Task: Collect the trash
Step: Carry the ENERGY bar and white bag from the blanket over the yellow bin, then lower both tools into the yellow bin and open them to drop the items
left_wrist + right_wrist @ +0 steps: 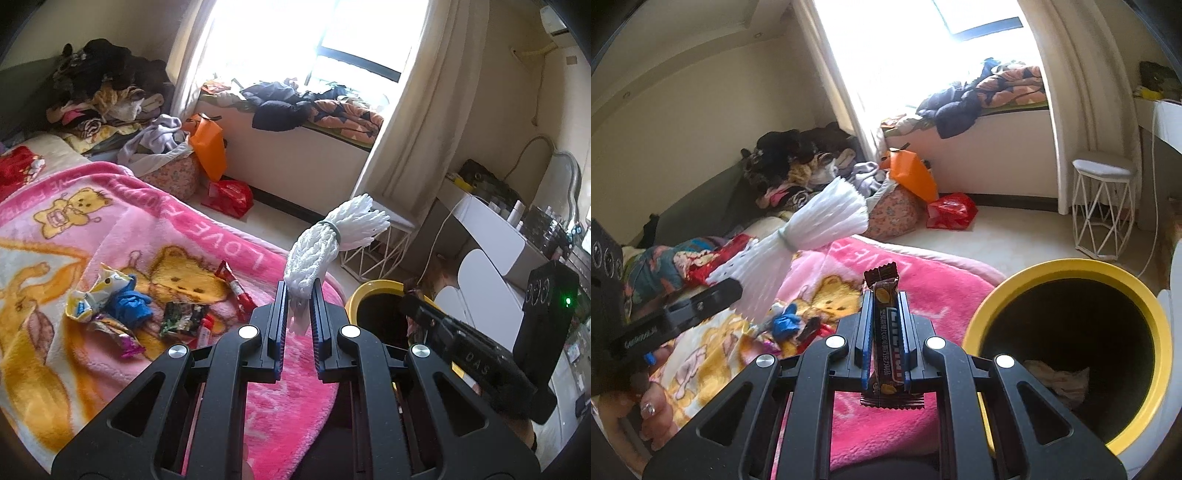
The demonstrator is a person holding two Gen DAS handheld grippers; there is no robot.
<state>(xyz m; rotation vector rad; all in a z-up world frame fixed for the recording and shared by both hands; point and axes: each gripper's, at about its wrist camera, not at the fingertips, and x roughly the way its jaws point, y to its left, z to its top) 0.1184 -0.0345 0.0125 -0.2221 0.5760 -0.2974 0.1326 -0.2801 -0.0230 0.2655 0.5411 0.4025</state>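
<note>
Closest in, the left gripper has its 2 fingers pinched onto the bottom end of a white foam net sleeve, the stretchy kind with a greenish band around the middle. It sticks up and away from the fingertips, flaring out at the far end, held in the air above the edge of the bed. The right gripper is squeezed onto a brown snack bar wrapper, standing upright between the blue pads, crimped ends poking out top and bottom. From the right wrist view you can also see the foam sleeve off to the left, clamped by the other tool.

Just beside the right gripper, on the floor next to the bed, is the yellow-rimmed bin with a dark inside and some crumpled paper at the bottom. In the left view the same bin sits just past the blanket edge, partly behind the right tool.

Under both grippers is the pink bear blanket. A little pile of trash lies on it: a crumpled yellow-white wrapper, a blue glove, a dark green packet and a red wrapper, all close together.

Further out, a red plastic bag and an orange bag sit on the floor, plus a white wire stool. Clothes are heaped on the window ledge at the back.
</note>
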